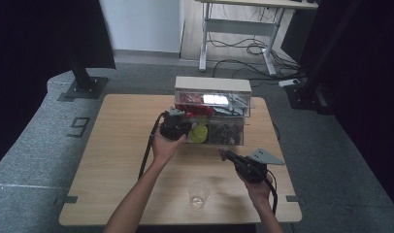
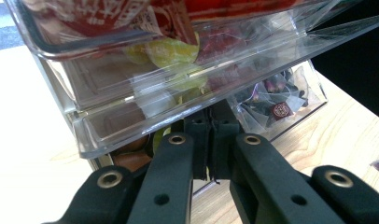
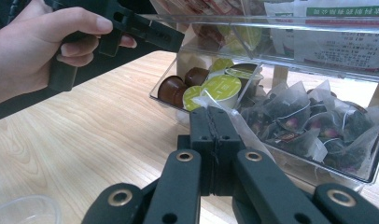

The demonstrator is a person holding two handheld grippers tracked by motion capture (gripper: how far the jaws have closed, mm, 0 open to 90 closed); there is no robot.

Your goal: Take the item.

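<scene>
A clear acrylic drawer organizer (image 1: 212,85) stands at the back middle of the wooden table. Its lower drawer is pulled out and holds brown and green coffee capsules (image 3: 220,88) and clear tea bag sachets (image 3: 313,126). My left gripper (image 2: 209,119) is shut, with its tips tucked under the front lip of the upper drawer (image 2: 131,130); a hand holds it at the organizer's left (image 1: 184,119). My right gripper (image 3: 210,112) is shut just in front of the tea bag compartment (image 1: 224,154). A clear sachet (image 3: 253,135) appears pinched at its tips.
A clear plastic cup (image 1: 199,194) stands near the table's front edge, between the two forearms; its rim (image 3: 24,210) is low left in the right gripper view. The upper drawer holds red packets (image 1: 190,108). Bare wood (image 1: 117,145) lies to the left.
</scene>
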